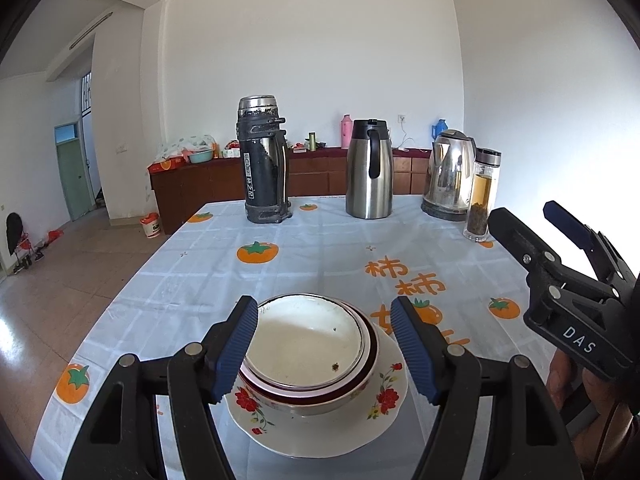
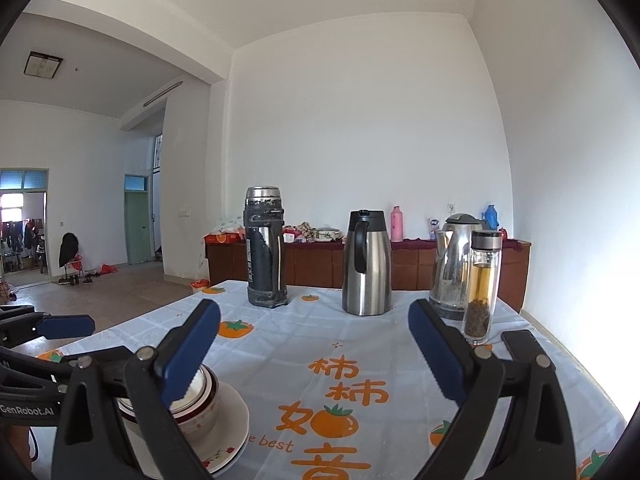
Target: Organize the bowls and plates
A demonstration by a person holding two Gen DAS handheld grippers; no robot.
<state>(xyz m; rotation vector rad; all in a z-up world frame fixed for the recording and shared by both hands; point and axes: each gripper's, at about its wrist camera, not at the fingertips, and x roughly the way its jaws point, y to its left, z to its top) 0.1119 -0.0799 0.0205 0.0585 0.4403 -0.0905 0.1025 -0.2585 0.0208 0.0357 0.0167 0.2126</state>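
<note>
Between the wide-spread left claw (image 1: 324, 350), stacked bowls (image 1: 308, 354) are sitting on a floral plate (image 1: 320, 428); the right claw (image 2: 314, 354) is gaping wide alongside.

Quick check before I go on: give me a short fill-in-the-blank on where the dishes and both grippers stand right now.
1. The nested bowls sit on a floral ____.
2. The left gripper is ____, its pads on either side of the bowls.
3. The right gripper is open and holds ____.
4. The glass tea bottle stands in front of the electric ____.

Missing words: plate; open; nothing; kettle
</note>
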